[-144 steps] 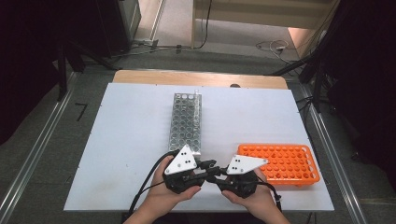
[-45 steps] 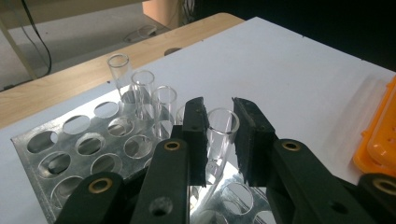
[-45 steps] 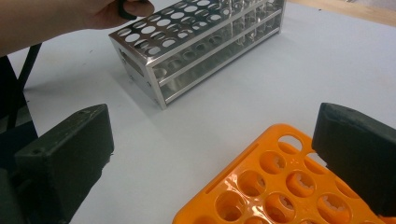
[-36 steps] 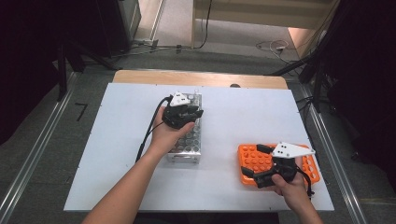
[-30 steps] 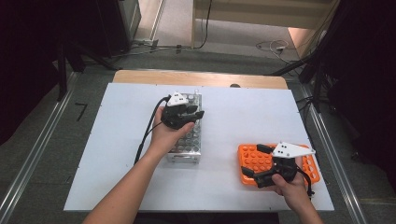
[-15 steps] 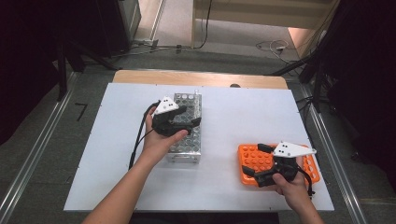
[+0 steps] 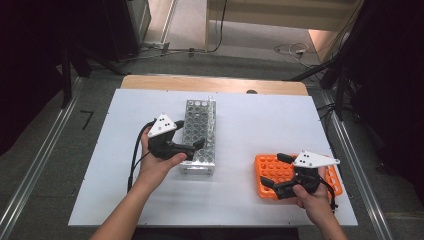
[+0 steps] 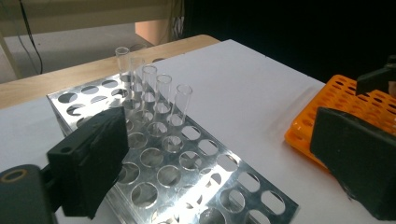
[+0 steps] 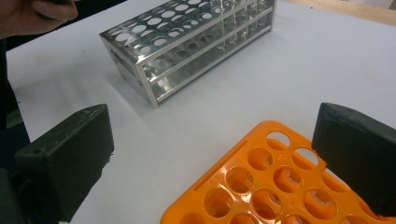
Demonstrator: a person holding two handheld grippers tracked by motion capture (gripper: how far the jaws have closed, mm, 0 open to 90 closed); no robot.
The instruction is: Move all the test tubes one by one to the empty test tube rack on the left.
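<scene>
Two racks, metal [image 7: 200, 131], orange [image 7: 292, 175], seemingly unlabelled

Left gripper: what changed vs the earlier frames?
From side by side at the near edge, the hands parted. The left gripper went over the metal rack, then drew back to its near left side, jaws open, empty. The right gripper went to the orange rack and stayed. Both racks and the glass tubes unmoved.

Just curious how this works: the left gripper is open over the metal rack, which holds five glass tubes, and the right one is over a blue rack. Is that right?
Nearly. The rack under the right gripper is orange, not blue, as the right gripper view shows. The rest holds: the left gripper is open over the metal rack with its five glass tubes.
</scene>
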